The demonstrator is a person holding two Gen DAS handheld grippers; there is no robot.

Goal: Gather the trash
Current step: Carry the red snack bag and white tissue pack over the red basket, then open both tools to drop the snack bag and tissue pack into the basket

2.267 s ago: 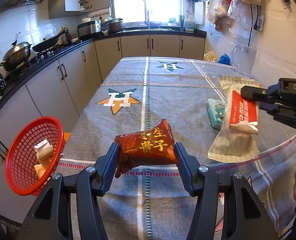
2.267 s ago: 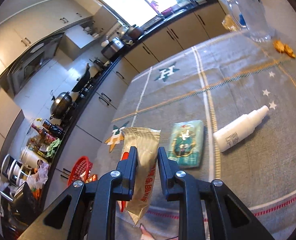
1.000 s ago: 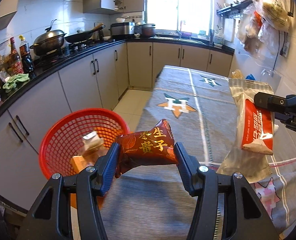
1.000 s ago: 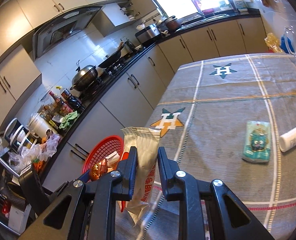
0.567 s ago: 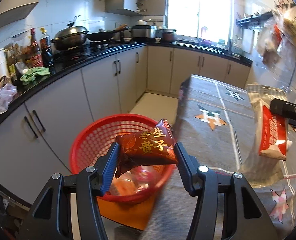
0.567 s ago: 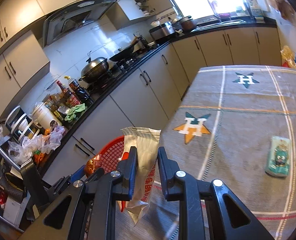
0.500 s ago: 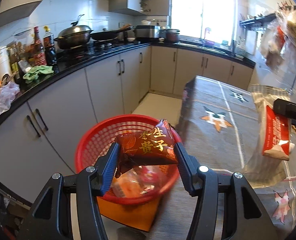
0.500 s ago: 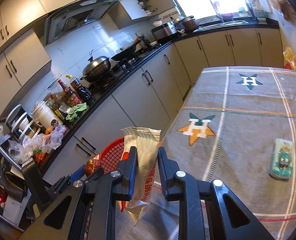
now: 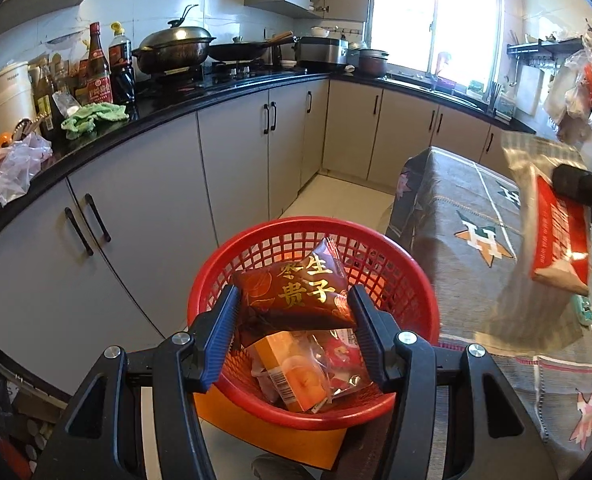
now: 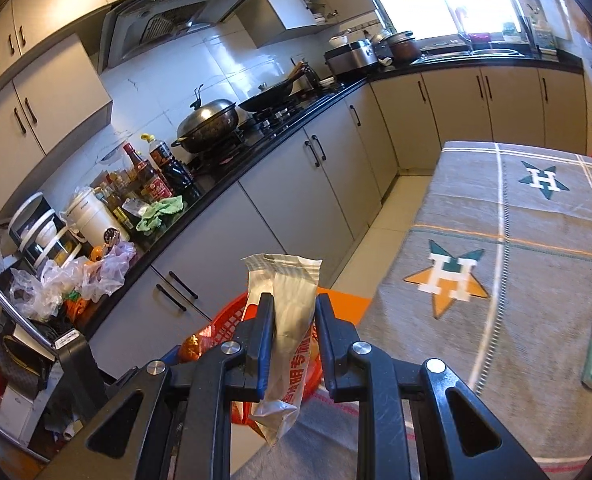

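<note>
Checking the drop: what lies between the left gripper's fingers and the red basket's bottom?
In the left wrist view, the left gripper clamps a dark red snack packet; below lie wrappers in the red basket.

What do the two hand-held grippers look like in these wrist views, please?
The left hand-held gripper and the right hand-held gripper look alike: glossy black plastic frames with triangular cut-outs, round silver screw heads at the joints, and two flat fingers lined with ribbed blue pads. No cables, lettering, hands or sleeves show.
</note>
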